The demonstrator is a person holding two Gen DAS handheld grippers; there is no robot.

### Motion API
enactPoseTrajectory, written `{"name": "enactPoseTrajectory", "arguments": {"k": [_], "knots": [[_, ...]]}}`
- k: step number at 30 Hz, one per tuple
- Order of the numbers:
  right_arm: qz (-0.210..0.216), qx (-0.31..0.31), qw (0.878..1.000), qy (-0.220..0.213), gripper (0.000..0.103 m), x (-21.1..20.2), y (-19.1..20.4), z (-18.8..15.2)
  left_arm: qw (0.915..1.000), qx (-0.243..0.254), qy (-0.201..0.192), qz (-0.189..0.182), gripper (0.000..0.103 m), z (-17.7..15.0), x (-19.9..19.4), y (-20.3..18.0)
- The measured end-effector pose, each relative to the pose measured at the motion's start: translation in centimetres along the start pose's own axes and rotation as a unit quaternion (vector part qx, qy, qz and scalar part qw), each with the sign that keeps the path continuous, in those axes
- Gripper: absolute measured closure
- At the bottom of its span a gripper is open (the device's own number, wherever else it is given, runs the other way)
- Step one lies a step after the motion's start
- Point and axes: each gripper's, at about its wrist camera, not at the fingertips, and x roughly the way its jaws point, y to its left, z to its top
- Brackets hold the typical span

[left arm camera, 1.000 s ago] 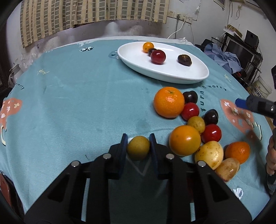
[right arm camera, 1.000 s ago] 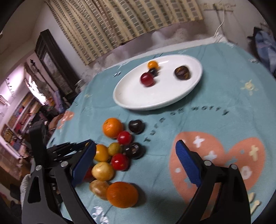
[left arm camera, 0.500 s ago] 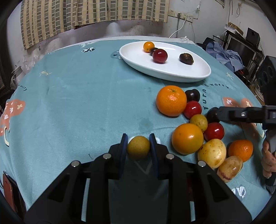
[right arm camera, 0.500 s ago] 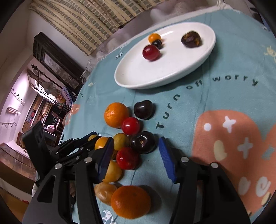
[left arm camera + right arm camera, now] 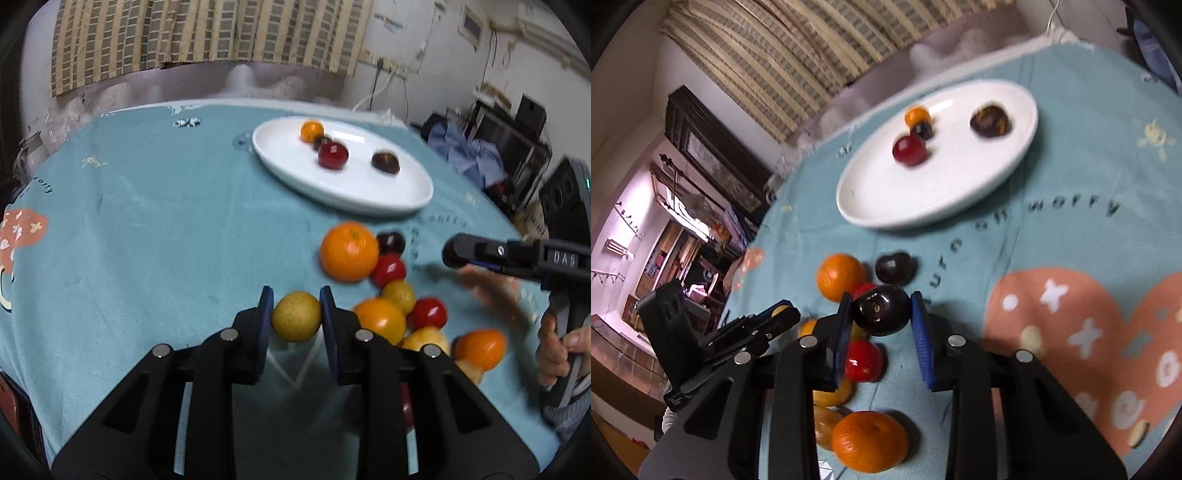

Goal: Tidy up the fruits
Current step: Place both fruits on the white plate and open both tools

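The round worktop (image 5: 155, 229) is covered with a teal cloth that has cartoon prints and the words "turn off worry". At its far side lies a white oval plate (image 5: 354, 192) with four small fruits in it. Nearer, a cluster of fruit lies directly on the cloth: a large orange (image 5: 349, 251), a dark plum (image 5: 391, 242), red tomatoes (image 5: 388, 270) and yellowish fruits (image 5: 399, 294).

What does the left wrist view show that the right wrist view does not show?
Only the left wrist view shows the left tool shut on a yellow-green fruit. Only the right wrist view shows the right tool with its blue pads on either side of a dark plum. Both views share the white plate holding four small fruits, and the fruit pile around the large orange.
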Motion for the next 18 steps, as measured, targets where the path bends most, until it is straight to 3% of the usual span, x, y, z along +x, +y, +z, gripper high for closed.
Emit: {"name": "enactPoseTrajectory", "arguments": {"k": [5, 9, 12, 13, 14, 16, 18], "knots": [[-0.037, -0.023, 0.999, -0.029, 0.071, -0.8, 0.6, 4.3, 0.9995, 0.023, -0.022, 0.000, 0.077, 4.9, 0.6, -2.0], [-0.068, -0.043, 0.996, -0.030, 0.071, 1.8, 0.8, 6.9, 0.9987, 0.046, -0.022, 0.005, 0.077, 8.6, 3.8, -4.3], [-0.100, -0.059, 0.993, -0.026, 0.068, 4.1, 0.6, 7.9, 0.9995, 0.027, -0.012, 0.009, 0.077, 9.9, 6.8, -4.5], [-0.115, -0.061, 0.991, -0.030, 0.053, 4.5, 0.4, 7.9, 0.9997, 0.023, -0.006, 0.008, 0.071, 10.1, 7.7, -4.5], [-0.117, -0.060, 0.990, -0.040, 0.036, 4.3, 0.3, 7.8, 0.9998, 0.020, -0.003, 0.007, 0.054, 10.1, 8.0, -4.4], [-0.107, -0.063, 0.990, -0.069, 0.035, 3.3, 0.1, 7.4, 0.9997, 0.016, -0.016, 0.006, 0.045, 9.7, 7.4, -4.1], [-0.106, -0.069, 0.989, -0.075, 0.035, 2.2, 0.4, 7.2, 0.9995, 0.011, -0.029, 0.012, 0.045, 9.4, 6.1, -3.6]]}}
